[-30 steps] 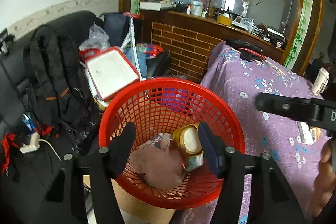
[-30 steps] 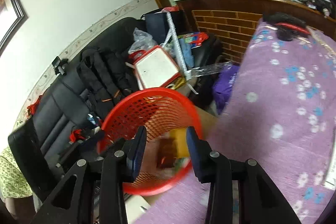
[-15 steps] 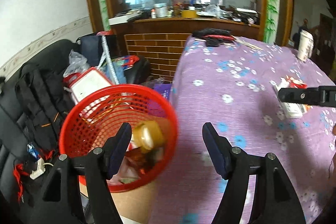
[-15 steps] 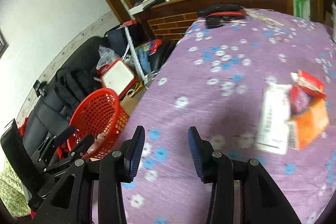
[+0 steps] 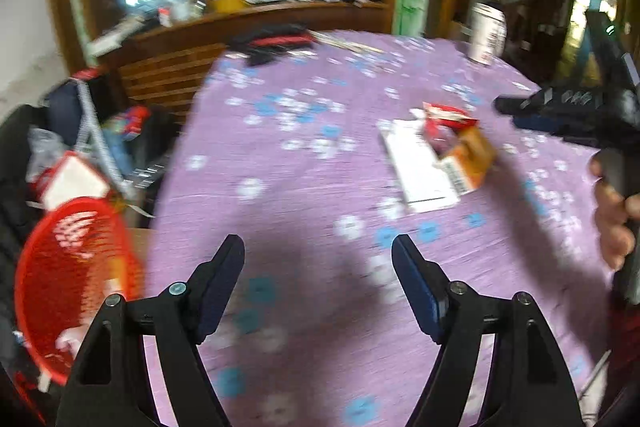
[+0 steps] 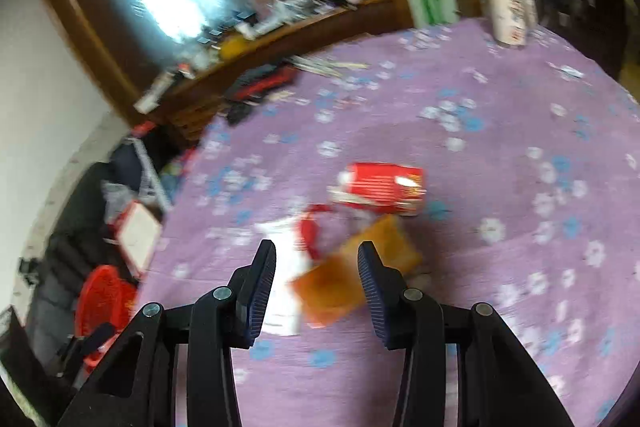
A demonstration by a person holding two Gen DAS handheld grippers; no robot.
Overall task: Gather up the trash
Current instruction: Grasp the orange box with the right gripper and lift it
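Basket [image 5: 72, 283] at my nine o'clock: some trash in. Wrappers [image 6: 360, 227] on table [image 5: 300, 187]: uncollected. My left tongs [image 5: 318, 281] spreading, empty; right tongs [image 6: 316, 287] apart, empty.

A second ago both claws hung over the red basket [image 5: 76, 279]; now both have swung across to the purple-clothed desk [image 5: 304, 187], and the basket sits off at the left edge of each view. The left claw [image 5: 318, 281] — which had the basket's contents framed between its fingers — is opening with only bare cloth between them. The right claw [image 6: 316, 281] now points at the trash pile — an orange packet [image 6: 340, 283], a red box [image 6: 380, 187] and a white sheet [image 6: 280, 267] — with the packet in line between its parted fingers.
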